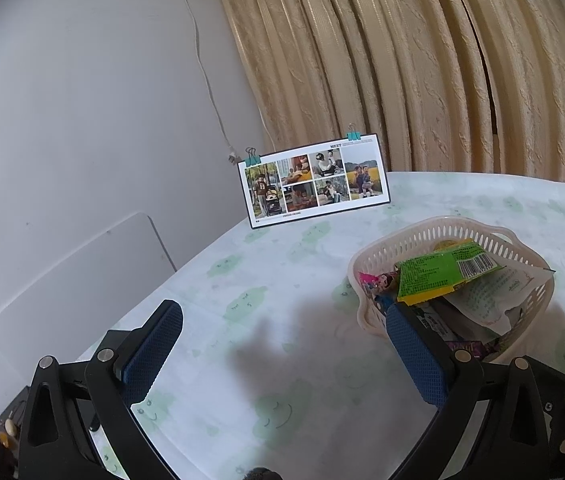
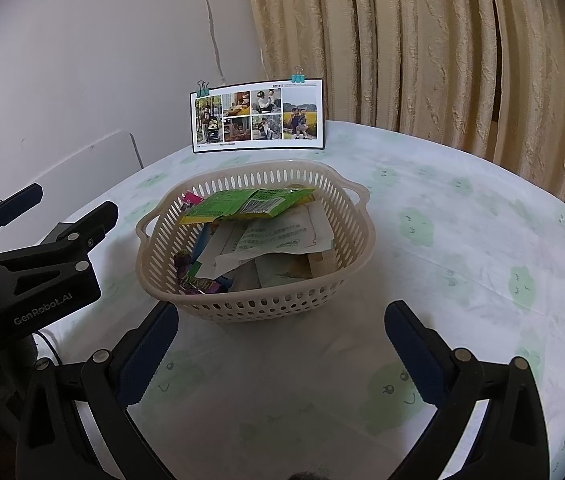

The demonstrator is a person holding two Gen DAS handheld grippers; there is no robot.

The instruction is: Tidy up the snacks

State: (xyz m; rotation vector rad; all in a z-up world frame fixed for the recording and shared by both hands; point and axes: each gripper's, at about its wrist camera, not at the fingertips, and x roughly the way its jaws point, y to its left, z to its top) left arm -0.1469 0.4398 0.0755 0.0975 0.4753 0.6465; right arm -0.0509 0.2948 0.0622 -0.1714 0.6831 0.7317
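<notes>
A cream perforated plastic basket [image 2: 266, 307] stands on the table, filled with snack packets. A green packet [image 2: 242, 203] lies on top, over a white printed packet [image 2: 282, 236], and a purple one [image 2: 198, 282] sits at the near left. My right gripper [image 2: 280, 322] is open and empty, just in front of the basket. My left gripper [image 2: 64, 206] hovers open at the basket's left. In the left wrist view the left gripper [image 1: 282, 326] is open and empty, its right finger overlapping the basket [image 1: 434, 240] and the green packet [image 1: 438, 274].
The round table carries a white cloth with green prints [image 2: 462, 240]. A photo collage board [image 2: 258, 114] with teal clips stands at the far edge. Beige curtains [image 2: 442, 40] hang behind. A white chair back [image 1: 74, 280] is at the table's left. A cable [image 1: 206, 76] runs down the wall.
</notes>
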